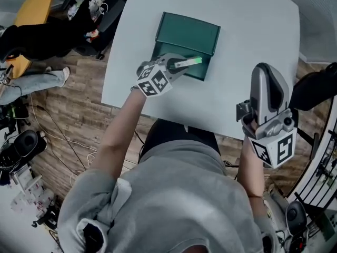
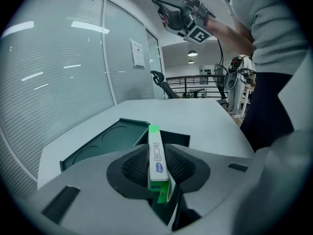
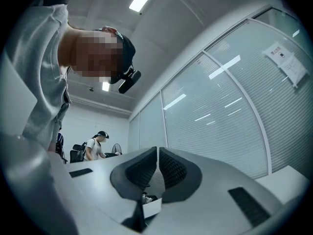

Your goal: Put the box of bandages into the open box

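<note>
A dark green open box (image 1: pixel 185 42) lies on the white table (image 1: pixel 253 30), its lid flipped back. My left gripper (image 1: pixel 181 65) hovers over the box's near edge, shut on the box of bandages (image 1: pixel 189 62), a slim white carton with a green end. In the left gripper view the box of bandages (image 2: pixel 157 158) stands edge-up between the ribbed pads, above the open box (image 2: pixel 122 138). My right gripper (image 1: pixel 265 73) is held off the table's near right edge and points upward. Its jaws (image 3: pixel 157 155) are together with nothing between them.
The wooden floor (image 1: pixel 68 115) at the left carries cables and gear, with a seated person (image 1: pixel 37 41) and a yellow chair (image 1: pixel 37 1) beyond. A black railing (image 1: pixel 324 178) stands at the right. Glass walls (image 2: pixel 58 72) line the room.
</note>
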The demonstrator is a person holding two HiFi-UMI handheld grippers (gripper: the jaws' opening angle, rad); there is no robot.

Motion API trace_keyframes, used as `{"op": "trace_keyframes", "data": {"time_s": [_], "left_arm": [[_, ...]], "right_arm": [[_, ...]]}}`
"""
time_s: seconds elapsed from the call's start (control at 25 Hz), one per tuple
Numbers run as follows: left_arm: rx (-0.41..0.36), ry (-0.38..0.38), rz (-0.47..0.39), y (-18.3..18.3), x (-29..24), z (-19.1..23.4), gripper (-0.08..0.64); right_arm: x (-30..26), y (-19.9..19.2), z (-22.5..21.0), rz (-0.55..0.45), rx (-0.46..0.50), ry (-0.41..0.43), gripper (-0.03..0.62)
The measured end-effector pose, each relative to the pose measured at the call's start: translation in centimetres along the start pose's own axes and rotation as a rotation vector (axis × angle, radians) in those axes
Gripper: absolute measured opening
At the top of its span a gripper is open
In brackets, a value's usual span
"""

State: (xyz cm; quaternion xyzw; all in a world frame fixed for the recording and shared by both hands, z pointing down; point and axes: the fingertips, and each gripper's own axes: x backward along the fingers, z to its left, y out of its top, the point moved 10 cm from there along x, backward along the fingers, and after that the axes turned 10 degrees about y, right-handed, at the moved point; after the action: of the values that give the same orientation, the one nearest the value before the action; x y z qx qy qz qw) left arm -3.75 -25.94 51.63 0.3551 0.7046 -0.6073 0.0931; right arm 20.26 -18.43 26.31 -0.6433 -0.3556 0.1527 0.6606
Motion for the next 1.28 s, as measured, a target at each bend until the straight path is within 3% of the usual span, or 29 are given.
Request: {"op": "trace_keyframes", "data": {"time_s": [0.24,0.44,0.52,0.56,0.72,0.92,1.28], "left_arm": [[0.038,-0.094,0.008,0.1,-1.6,0.3,0.128],[0.092,-0.091,-0.024,0.2,-1.7,0.4,0.224],[0.123,-0.069,-0.047,0.4,-1.2,0.5,0.227],[0.144,-0.045,-0.064,0.6,-0.9,0.7,0.227],[0.227,0.109,-0.162,2.1,1.7,2.1,0.038],[0.214,0.308,-0.281,6.0,6.3,3.4,0.02],[0.365,0.532,-0.422,11.6,14.6,4.5,0.018]], "right_arm": [[1.0,-0.2,-0.4,0.009,-0.004,-0.029,0.051],[0.9,-0.3,-0.7,0.003,-0.006,-0.029,0.051],[0.8,-0.3,-0.7,0.001,-0.008,-0.027,0.051],[0.8,-0.4,-0.8,-0.001,-0.009,-0.026,0.051],[0.6,-0.5,-0.8,-0.005,-0.004,-0.016,0.051],[0.0,-0.3,-0.4,0.01,0.025,-0.008,0.051],[-0.6,0.5,0.4,0.049,0.089,-0.008,0.051]]}}
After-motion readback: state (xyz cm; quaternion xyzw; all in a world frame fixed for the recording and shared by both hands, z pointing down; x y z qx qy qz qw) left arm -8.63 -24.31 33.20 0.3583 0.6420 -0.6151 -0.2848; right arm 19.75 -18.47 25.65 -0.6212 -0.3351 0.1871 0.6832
